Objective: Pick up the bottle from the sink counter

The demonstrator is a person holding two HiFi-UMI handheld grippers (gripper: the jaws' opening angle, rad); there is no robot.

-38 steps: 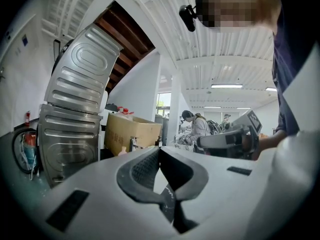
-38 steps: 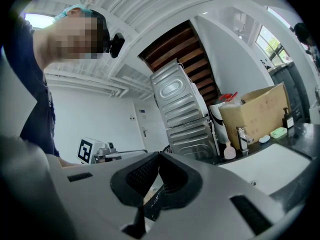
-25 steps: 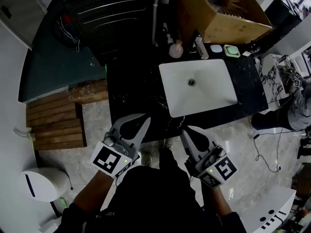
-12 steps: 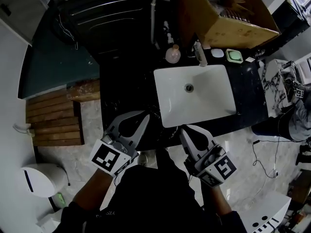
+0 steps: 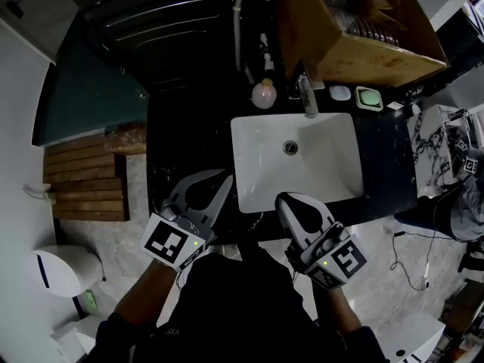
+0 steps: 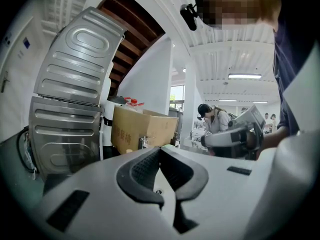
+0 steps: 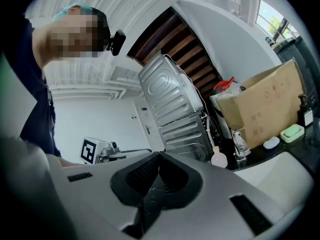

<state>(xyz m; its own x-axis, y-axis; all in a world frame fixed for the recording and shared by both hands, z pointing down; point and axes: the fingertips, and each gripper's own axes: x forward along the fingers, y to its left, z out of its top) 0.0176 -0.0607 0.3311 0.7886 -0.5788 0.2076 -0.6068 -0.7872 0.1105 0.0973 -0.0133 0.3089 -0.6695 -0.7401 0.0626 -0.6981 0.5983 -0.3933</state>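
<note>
Left hand-held gripper (image 5: 225, 178) (image 6: 160, 149): pressed together tip to tip, nothing pinched, just beside the left edge of the white sink basin (image 5: 333, 165). Right hand-held gripper (image 5: 281, 200) (image 7: 159, 155): likewise closed and empty, at the basin's near edge, apart from the left one. Round pinkish bottle (image 5: 263, 94) (image 7: 219, 158) upright on the black worktop (image 5: 389, 153), behind the basin's far left corner, near the chrome faucet (image 5: 305, 95) and to its left, well apart from both hand-held grippers. Right of the faucet, a small white dish (image 5: 339, 93) and a pale green soap dish (image 5: 367, 97). Behind those, an open cardboard box (image 5: 355, 40). Left of the box, a dark ribbed appliance (image 5: 162, 29). On the floor at left, a wooden slatted mat (image 5: 87, 187).
</note>
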